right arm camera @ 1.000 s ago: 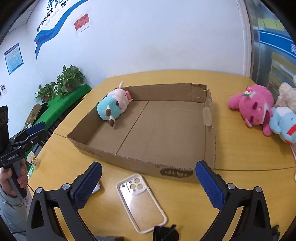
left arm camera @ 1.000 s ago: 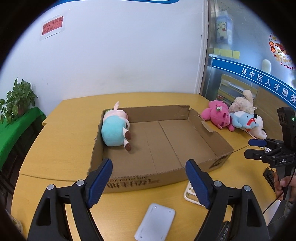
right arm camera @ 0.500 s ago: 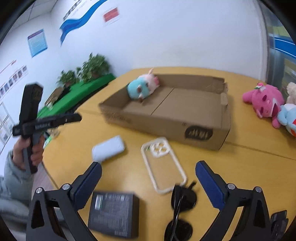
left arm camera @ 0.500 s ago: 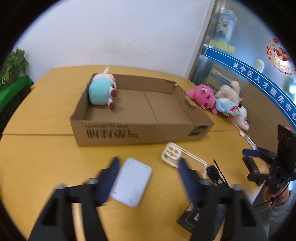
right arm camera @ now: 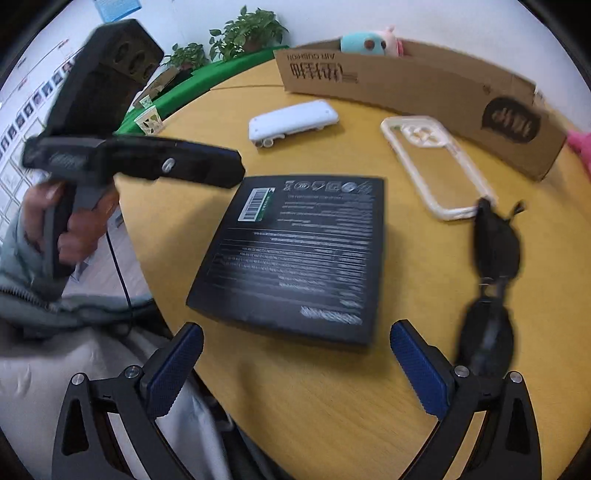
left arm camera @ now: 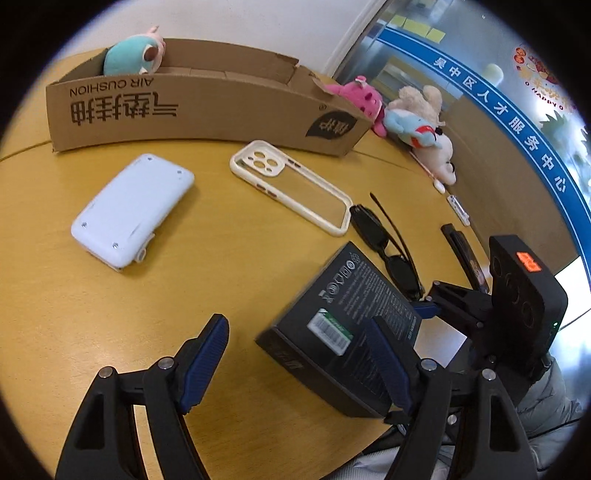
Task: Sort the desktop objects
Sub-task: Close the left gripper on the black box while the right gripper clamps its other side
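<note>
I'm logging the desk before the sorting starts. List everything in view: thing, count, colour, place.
cardboard box: 1, brown, far side of the table
plush in box: 1, teal and pink, at the box's far left end
plush toys on the table: about 4, pink, cream, blue, white, right of the box
power bank: 1, white, in front of the box
phone case: 1, clear with cream rim, right of the power bank
sunglasses: 1, black, just beyond the phone case's near end
black box: 1, black, near edge of the table
paper cup: 1, patterned, beyond the table
potted plants: 2, green, by the wall
table: 1, yellow wood
left tool: open, empty
right tool: open, empty
</note>
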`<state>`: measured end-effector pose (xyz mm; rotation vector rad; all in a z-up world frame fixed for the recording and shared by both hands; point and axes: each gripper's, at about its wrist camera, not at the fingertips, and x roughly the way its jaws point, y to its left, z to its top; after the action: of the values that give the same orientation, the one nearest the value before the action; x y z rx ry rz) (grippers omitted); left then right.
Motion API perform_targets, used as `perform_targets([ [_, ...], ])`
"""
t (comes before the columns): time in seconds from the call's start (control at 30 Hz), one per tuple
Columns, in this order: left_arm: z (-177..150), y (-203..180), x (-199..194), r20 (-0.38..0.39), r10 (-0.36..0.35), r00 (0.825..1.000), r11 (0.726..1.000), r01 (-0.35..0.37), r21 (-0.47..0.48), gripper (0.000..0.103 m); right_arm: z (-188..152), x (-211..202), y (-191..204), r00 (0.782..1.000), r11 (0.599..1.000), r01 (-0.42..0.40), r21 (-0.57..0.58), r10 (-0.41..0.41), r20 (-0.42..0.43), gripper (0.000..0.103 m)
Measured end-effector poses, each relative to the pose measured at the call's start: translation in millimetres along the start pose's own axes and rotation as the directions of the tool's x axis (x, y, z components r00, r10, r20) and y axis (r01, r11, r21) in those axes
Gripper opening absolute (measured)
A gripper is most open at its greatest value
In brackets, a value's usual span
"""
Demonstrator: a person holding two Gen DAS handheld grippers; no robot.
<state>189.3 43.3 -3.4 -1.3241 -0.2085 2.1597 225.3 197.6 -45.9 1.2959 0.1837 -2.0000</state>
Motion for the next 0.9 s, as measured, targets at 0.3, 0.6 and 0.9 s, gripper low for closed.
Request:
perform_targets([
  [0.3, 0, 19, -5, -0.014, 0.025, 1.000, 0.999, -0.025, -0.037, 0.075, 17, 0, 23, 0.994, 0.999, -0.031, -0.042, 0.035, 0.103, 0.102],
  [0.6, -1, 29, 9, -0.061, -0.032, 0.998, 0.997, 0.027, -0.070, 0.069, 25, 20, 25, 0.998, 0.998, -0.036, -0.061, 0.039, 0.051, 0.094],
  [0.9, 10, 46, 15, -0.076, -0.084, 0.994, 0.991, 0.075, -0.114, 0.070, 37, 29, 24, 0.999, 0.995, -0.009, -0.100, 0.013, 0.038, 0.093],
])
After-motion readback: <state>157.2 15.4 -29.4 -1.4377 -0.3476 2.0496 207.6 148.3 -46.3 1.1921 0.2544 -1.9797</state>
